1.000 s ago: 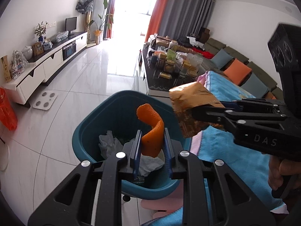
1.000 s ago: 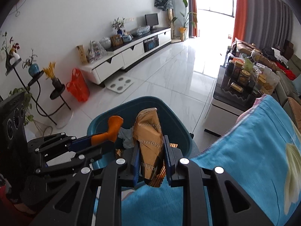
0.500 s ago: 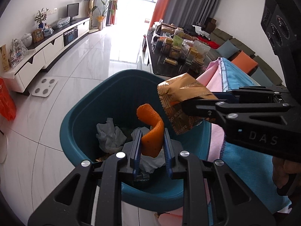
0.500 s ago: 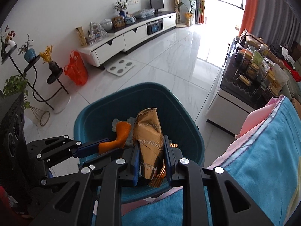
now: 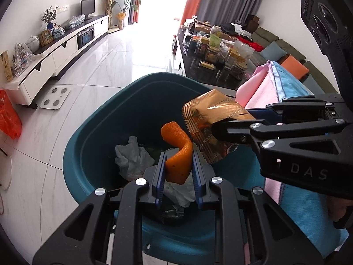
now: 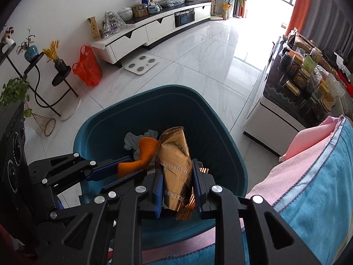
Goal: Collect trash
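1. The left tool (image 5: 179,164) is gripping a curled strip of orange peel (image 5: 178,152) between its two blue-padded fingers (image 5: 160,172), and the peel is sticking up out of the grip.
2. The right tool (image 6: 176,178) is clamping a crumpled gold-brown snack wrapper (image 6: 175,161); its jaws have just been opening a little, with the wrapper between them and the pads touching it on both sides.
3. Both tools are hanging over the open mouth of a teal trash bin (image 5: 88,137), tilted downward, with the right tool just beside the left one and the wrapper close to the peel.
4. Inside the bin, crumpled white tissue (image 5: 130,156) is lying near the bottom, below the peel.
5. The bin is standing on a pale tiled floor (image 6: 198,50), pressed up against a surface draped in a blue and pink blanket (image 6: 320,176).
6. Beyond the bin, a dark coffee table (image 6: 286,101) is carrying many jars and packets.
7. A long white TV cabinet (image 6: 154,28) is running along the far wall, with a white bathroom scale (image 6: 141,64) on the floor in front of it and an orange plastic bag (image 6: 87,67) sitting near its end.
8. Part of a person's hand (image 5: 339,205) is showing at the edge of the left view, holding the handle of the right tool.
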